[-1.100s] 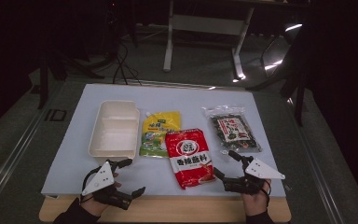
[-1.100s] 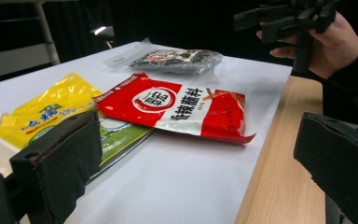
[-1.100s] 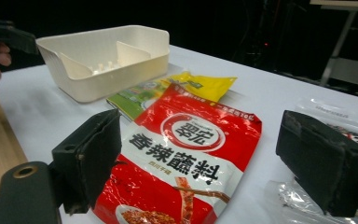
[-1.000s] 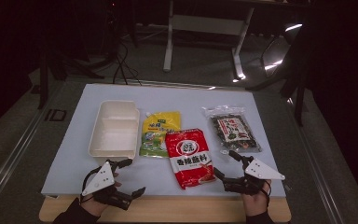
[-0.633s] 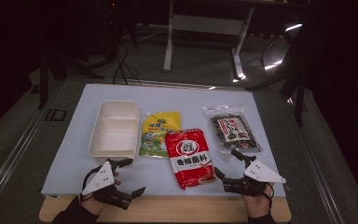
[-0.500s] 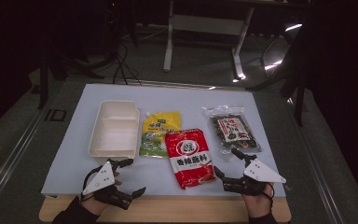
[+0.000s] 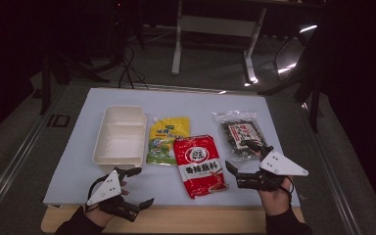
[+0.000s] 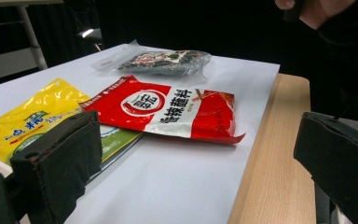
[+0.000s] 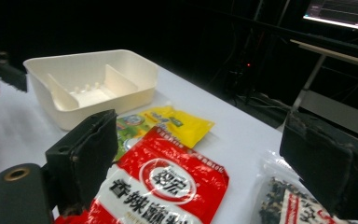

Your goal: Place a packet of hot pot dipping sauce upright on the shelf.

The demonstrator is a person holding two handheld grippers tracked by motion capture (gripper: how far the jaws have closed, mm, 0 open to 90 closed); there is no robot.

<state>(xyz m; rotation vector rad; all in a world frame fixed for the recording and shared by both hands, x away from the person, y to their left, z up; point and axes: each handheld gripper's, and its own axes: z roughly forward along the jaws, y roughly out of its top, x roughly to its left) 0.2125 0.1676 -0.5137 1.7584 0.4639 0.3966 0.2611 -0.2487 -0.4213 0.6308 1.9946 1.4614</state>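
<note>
High view: right gripper point(image 7: 245, 157) nudged fwd vs approx 1 s ago, fingers spread, tip now over near edge of seaweed pack point(image 7: 239, 135); left gripper point(image 7: 134, 186) parked at surface point(image 7: 200, 100) front edge, fingers apart, empty.

Left gripper view: red seasoning bag point(image 8: 168, 110) flat mid-surface, untouched.

Right gripper view: fingers wide, red bag and seaweed pack below, white tray point(image 9: 121, 70) beyond yellow pouch point(image 9: 177, 119). Looks like pickup approach, nothing grasped yet.

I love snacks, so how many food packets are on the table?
3: a flat yellow plastic pouch beside the white tray, a red plastic packet in the middle, a clear dark-filled bag on the right.
</note>
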